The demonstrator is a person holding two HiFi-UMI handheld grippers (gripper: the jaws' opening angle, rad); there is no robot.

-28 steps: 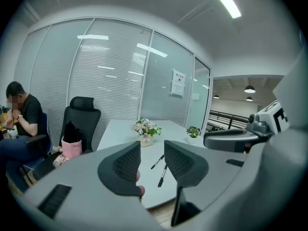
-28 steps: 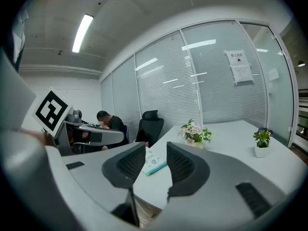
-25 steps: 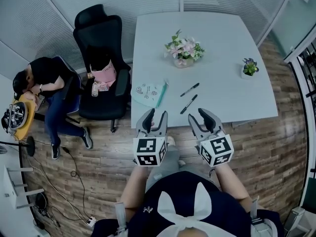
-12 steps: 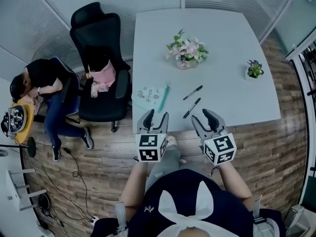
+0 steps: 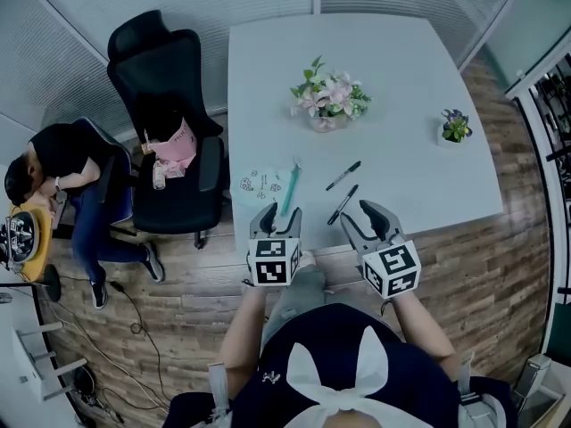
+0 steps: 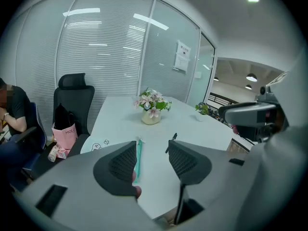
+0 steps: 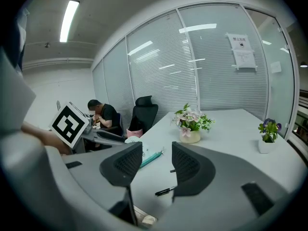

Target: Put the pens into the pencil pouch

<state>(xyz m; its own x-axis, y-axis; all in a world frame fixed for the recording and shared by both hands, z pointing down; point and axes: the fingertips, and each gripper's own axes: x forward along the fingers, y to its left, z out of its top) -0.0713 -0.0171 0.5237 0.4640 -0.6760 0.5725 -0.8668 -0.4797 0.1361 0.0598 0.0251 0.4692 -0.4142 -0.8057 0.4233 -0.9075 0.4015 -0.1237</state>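
Observation:
A white pencil pouch (image 5: 261,185) with doodles and a teal zip edge (image 5: 290,190) lies at the table's near left edge. Two black pens (image 5: 343,176) (image 5: 343,204) lie apart to its right. My left gripper (image 5: 279,217) is open just short of the pouch, and its jaws have just been opening with nothing between them. In the left gripper view the teal edge (image 6: 138,155) and a pen (image 6: 172,139) show beyond the left gripper (image 6: 151,160). My right gripper (image 5: 361,214) is open near the closer pen, and it has also just been opening, empty. The right gripper view shows the nearer pen (image 7: 166,191) below the right gripper (image 7: 156,165).
A vase of flowers (image 5: 328,101) stands mid-table and a small potted plant (image 5: 455,125) stands at the right. A black office chair (image 5: 169,141) holding a pink bag (image 5: 171,143) is left of the table. A seated person (image 5: 62,159) is further left.
Both grippers have come down closer to the table's near edge, and their jaws stand wider. The pens and pouch lie where they were.

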